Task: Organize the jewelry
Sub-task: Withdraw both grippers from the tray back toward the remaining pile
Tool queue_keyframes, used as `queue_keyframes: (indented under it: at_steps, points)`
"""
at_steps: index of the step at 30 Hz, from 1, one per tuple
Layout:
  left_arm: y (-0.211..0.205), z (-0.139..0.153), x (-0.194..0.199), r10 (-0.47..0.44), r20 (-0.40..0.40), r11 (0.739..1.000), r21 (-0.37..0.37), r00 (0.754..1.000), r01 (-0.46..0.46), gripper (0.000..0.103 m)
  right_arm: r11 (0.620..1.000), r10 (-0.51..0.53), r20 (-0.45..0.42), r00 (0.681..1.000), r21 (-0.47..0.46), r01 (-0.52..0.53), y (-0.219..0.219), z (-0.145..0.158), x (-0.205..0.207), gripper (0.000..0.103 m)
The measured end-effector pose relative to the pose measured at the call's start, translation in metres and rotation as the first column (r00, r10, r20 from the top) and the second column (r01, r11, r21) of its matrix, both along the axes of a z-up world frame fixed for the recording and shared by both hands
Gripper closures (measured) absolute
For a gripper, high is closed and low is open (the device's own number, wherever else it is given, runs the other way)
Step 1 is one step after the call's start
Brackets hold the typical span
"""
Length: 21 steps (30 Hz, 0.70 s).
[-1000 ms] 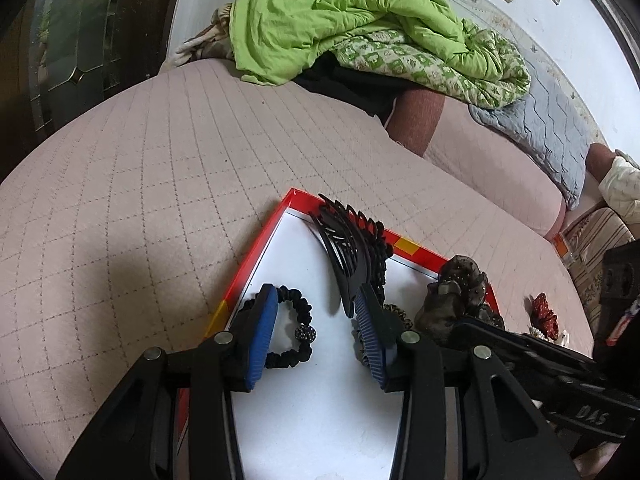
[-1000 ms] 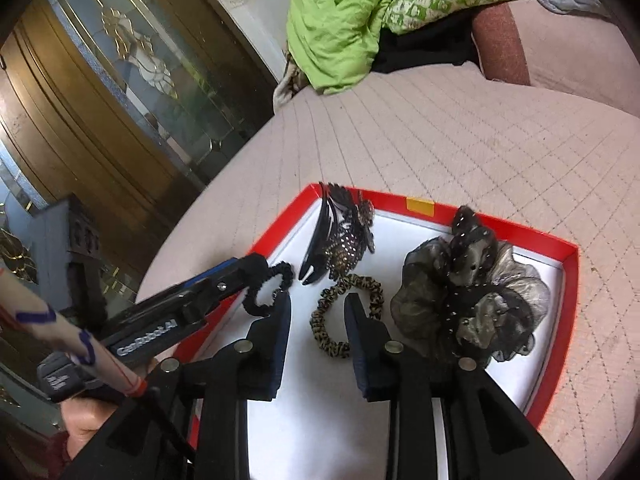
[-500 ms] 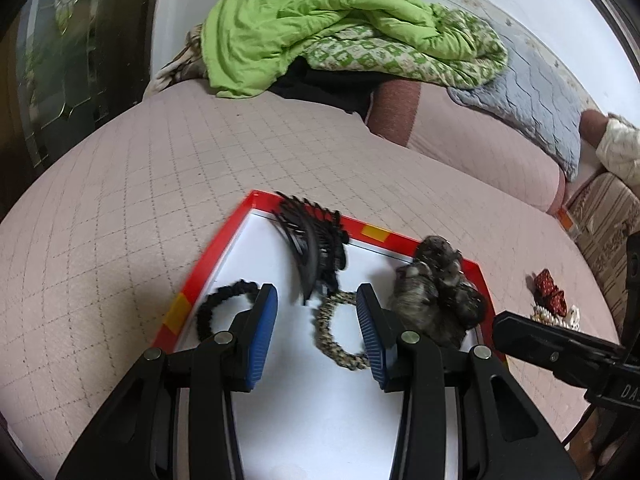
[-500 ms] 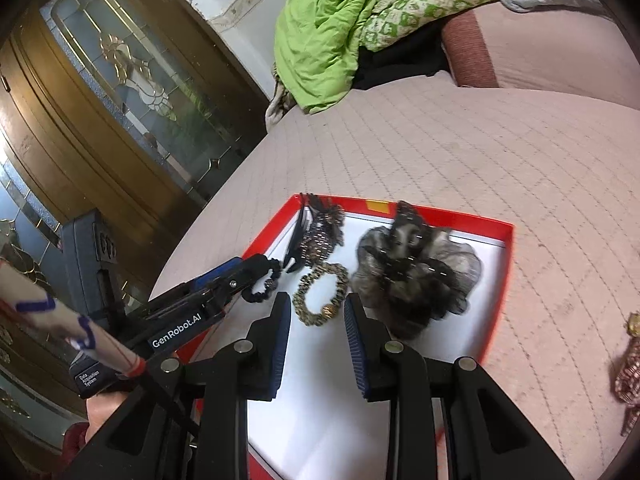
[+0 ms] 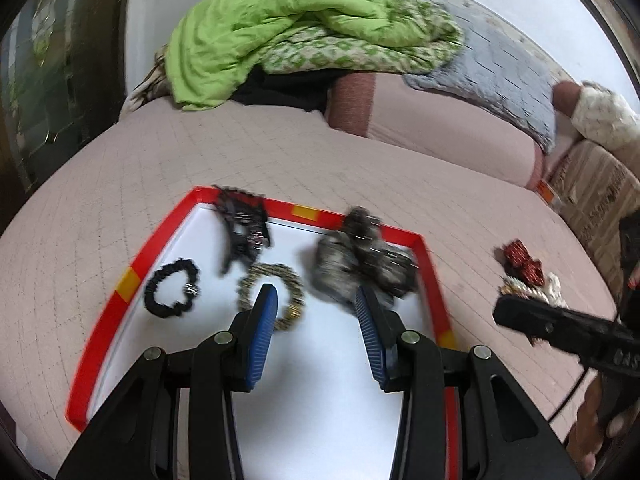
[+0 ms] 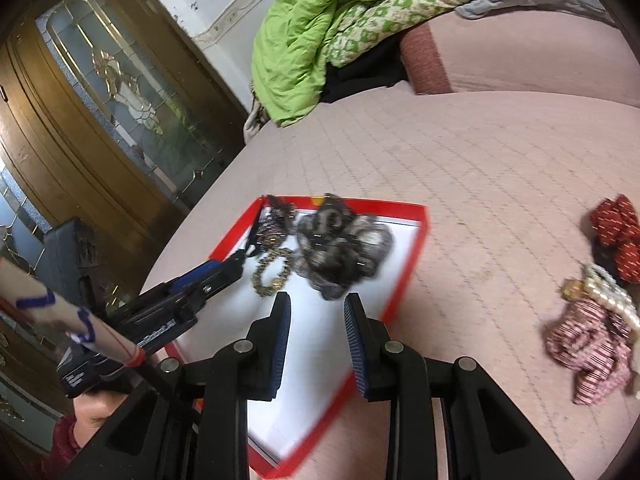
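Little can be read. White lettering is seen on the side of the left gripper (image 6: 192, 300) in the right wrist view, blurred beyond reading. Partial white characters are printed on the right gripper (image 5: 560, 328) in the left wrist view, also illegible.

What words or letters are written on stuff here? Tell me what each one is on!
"AI": the end of a white print on the side of the left tongs; the letters before it are blurred and partly hidden.
White letters on the right tongs: too blurred to read.
Blue marks on the cardboard tube: scribbles, no readable word.
Small white label on the left tongs' handle: too small to read.
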<state>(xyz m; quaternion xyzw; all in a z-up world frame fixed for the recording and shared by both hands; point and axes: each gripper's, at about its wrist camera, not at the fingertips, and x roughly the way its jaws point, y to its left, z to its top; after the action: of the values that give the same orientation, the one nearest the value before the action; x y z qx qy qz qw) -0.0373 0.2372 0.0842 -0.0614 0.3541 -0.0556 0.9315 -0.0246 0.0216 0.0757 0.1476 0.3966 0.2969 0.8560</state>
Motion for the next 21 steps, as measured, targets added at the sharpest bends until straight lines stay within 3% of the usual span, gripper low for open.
queue_keyframes:
  at_steps: [11,21]
  points:
    - [-0.087,0.009,-0.028,-0.176,-0.032,0.984,0.011,0.984,0.176,0.063,0.977,-0.189,-0.026,0.982,0.099,0.191,-0.11,-0.008,-0.005,0.073]
    - [-0.161,0.003,-0.036,-0.313,-0.076,0.949,0.017,0.947,0.315,0.062,0.89,-0.431,-0.208,0.878,0.062,0.451,-0.21,-0.048,-0.014,0.073]
